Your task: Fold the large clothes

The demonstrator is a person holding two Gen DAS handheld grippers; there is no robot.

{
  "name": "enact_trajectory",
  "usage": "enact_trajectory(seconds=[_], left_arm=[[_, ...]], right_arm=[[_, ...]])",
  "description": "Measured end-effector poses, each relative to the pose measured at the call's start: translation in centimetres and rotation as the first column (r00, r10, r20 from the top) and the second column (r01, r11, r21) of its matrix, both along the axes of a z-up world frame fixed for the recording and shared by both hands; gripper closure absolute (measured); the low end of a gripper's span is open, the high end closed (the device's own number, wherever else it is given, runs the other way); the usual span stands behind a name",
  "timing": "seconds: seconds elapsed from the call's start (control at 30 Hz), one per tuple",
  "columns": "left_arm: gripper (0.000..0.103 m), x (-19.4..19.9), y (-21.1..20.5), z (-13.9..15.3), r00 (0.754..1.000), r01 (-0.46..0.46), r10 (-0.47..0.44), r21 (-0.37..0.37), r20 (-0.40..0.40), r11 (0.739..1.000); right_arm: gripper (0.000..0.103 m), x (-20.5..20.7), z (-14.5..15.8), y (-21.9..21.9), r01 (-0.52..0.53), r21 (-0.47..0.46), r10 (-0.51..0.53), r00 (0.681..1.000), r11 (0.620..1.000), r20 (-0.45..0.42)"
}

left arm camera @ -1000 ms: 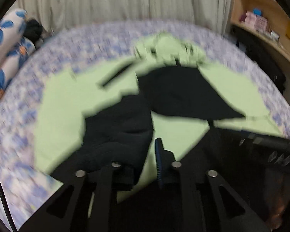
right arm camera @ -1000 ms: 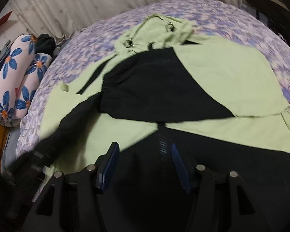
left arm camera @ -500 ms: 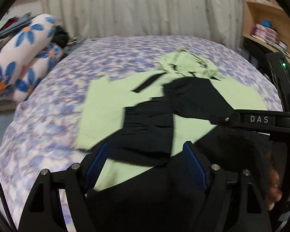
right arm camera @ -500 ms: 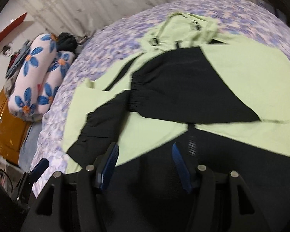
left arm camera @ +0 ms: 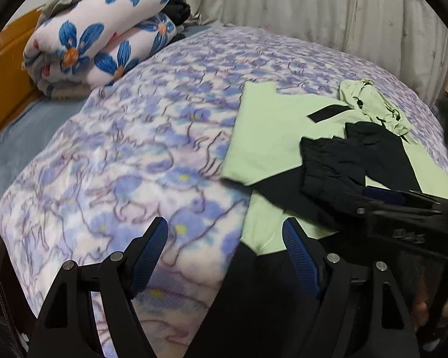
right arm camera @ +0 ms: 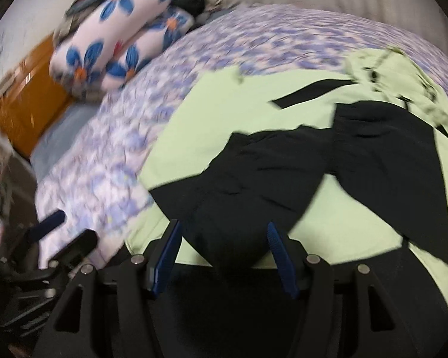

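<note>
Green-and-black jacket (left arm camera: 271,137) lies spread on bed (left arm camera: 128,155), black sleeves folded across chest. Left gripper (left arm camera: 225,240) jaws just opened, apart, empty, over bedspread. Right gripper (right arm camera: 222,249) jaws apart above sleeve, not gripping.

Jacket (left arm camera: 271,137) on bed (left arm camera: 134,155); rolled quilt (left arm camera: 98,29) behind-left.

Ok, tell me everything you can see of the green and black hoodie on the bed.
The hoodie lies flat on the floral bedspread, a pale green body of thin, smooth-looking fabric. Both black sleeves are folded across its middle, elastic cuffs overlapping, and its crumpled hood points toward the curtain. A black stripe marks one shoulder. No gripper holds it.
</note>
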State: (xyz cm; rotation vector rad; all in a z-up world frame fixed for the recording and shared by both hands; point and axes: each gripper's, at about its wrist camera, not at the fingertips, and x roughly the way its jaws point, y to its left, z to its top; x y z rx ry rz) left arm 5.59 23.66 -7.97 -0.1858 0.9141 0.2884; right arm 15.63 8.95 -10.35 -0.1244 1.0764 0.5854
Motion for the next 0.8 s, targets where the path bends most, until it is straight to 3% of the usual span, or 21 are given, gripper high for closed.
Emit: enact_trajectory(seconds=[0.1,0.2,0.23,0.27,0.3,0.43,0.57,0.67,0.77,0.8], left_arm=[[0.025,-0.2,0.4,-0.6,1.0,-0.001,0.001,-0.007,-0.014,1.0],[0.025,-0.5,0.6,-0.9,1.0,-0.004,0.003,-0.016,-0.018,1.0],[0.025,-0.6,0.7,-0.9,1.0,-0.003,0.003,-0.018,-0.02,1.0],[0.025,-0.7,0.7,-0.9,1.0,-0.004,0.003,-0.019,-0.021,1.0],[0.025,-0.7,0.7,-1.0,1.0,-0.005,0.004,-0.021,-0.021,1.0],[0.025,-1.0,0.3,-0.7,1.0,0.001,-0.002,-0.025,-0.016,1.0],[0.025,-1.2,-0.5,0.1,1.0,0.016,-0.016,-0.006,0.009,1.0],[0.025,-0.9,-1.1,0.3,1.0,0.027,-0.026,-0.007,0.012,1.0],[0.025,-0.6,-1.7,0.2,0.999,0.038,-0.038,-0.011,0.013,0.999],[0.025,-0.5,-2.0,0.2,0.999,0.044,-0.044,-0.01,0.012,0.999]], right_arm=[[0.043,0.5,-2.1,1.6,-0.015,-0.143,0.018,1.0,0.99,0.02],[0.044,0.7,-2.5,1.8,-0.018,-0.16,0.026,0.999,0.987,0.046],[0.058,0.8,-2.1,1.9,-0.025,-0.154,0.036,0.997,0.988,0.067],[0.091,1.0,-1.7,1.9,-0.021,-0.158,0.033,0.997,0.987,0.074],[0.097,1.3,-1.4,1.9,-0.013,-0.166,0.027,0.996,0.986,0.081],[0.098,2.6,4.4,-0.5,0.06,-0.038,-0.051,0.979,0.997,0.196],[0.099,2.9,10.5,-6.6,0.183,0.135,-0.216,0.932,0.974,0.291],[0.099,3.0,11.9,-10.4,0.255,0.17,-0.298,0.9,0.952,0.319],[0.099,3.0,11.3,-14.1,0.349,0.174,-0.388,0.864,0.921,0.321],[0.099,3.1,10.4,-16.4,0.404,0.191,-0.445,0.847,0.895,0.292]])
